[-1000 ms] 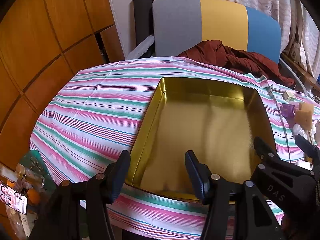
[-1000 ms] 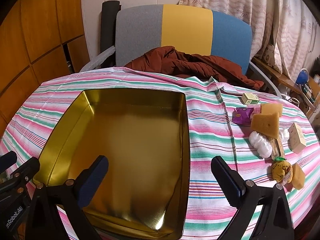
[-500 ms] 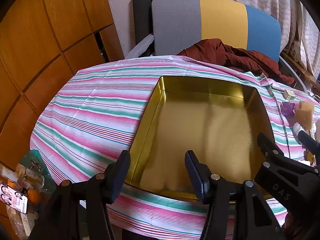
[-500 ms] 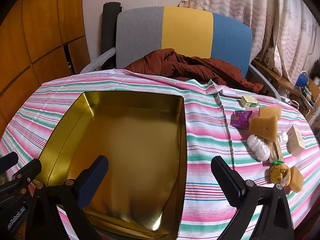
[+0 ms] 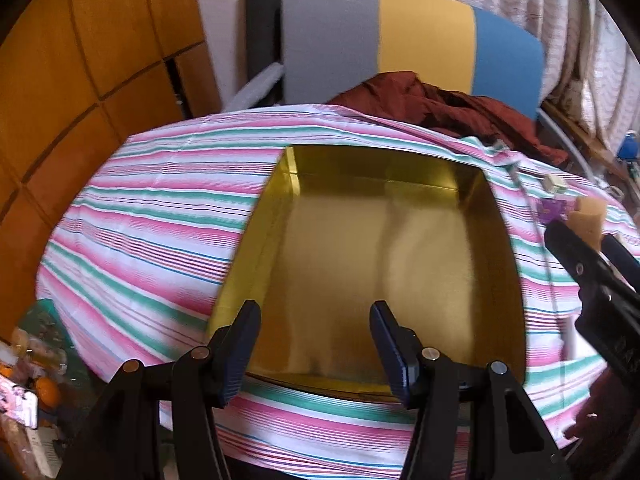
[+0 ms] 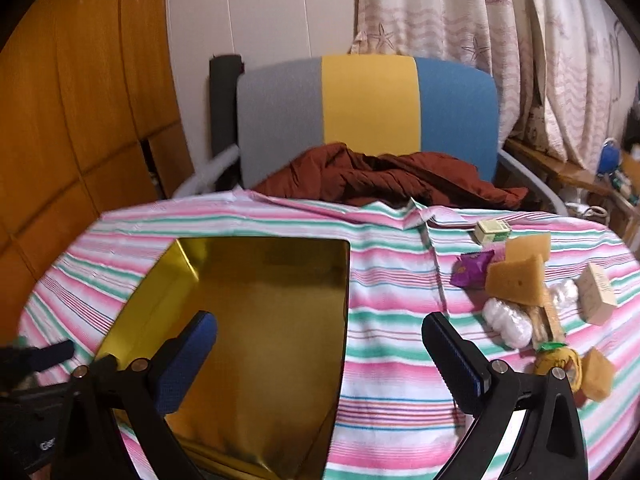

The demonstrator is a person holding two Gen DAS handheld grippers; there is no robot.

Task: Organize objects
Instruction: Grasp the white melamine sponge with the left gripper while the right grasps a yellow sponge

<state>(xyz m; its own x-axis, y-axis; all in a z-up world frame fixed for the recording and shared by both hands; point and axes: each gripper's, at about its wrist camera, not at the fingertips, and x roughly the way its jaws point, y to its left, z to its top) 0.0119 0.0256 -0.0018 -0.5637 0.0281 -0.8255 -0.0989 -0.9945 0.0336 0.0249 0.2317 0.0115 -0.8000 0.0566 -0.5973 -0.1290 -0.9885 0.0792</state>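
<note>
Fingers of the left gripper [image 5: 314, 350] stand apart with nothing between them, poised over the near rim of the gold tin [image 5: 500, 216], which sits empty on the striped cloth [image 5: 152, 216] of the bench. At the right edge of this view the right gripper [image 5: 588, 252] juts in, with a sponge [image 5: 588, 218] and a purple packet [image 5: 552, 208] just beyond it. My reading is that the left side has no job yet except to stay clear of the tin's mouth.

From the right wrist, the right gripper's fingers [image 6: 452, 340] are spread wide and empty, straddling the tin's right wall. The things to sort lie well to the right: a small green-and-white box [image 6: 492, 231], the purple packet [image 6: 470, 269], two sponge pieces overlapping, a white wad [image 6: 506, 322], a pale box [image 6: 598, 294] and a yellow wrapped sweet [image 6: 558, 362].

Good practice, I judge, is to swing right and start with something on the edge of the heap, such as the small box. The sponges will squash, so close gently, then lower each item into a corner of the tin.
</note>
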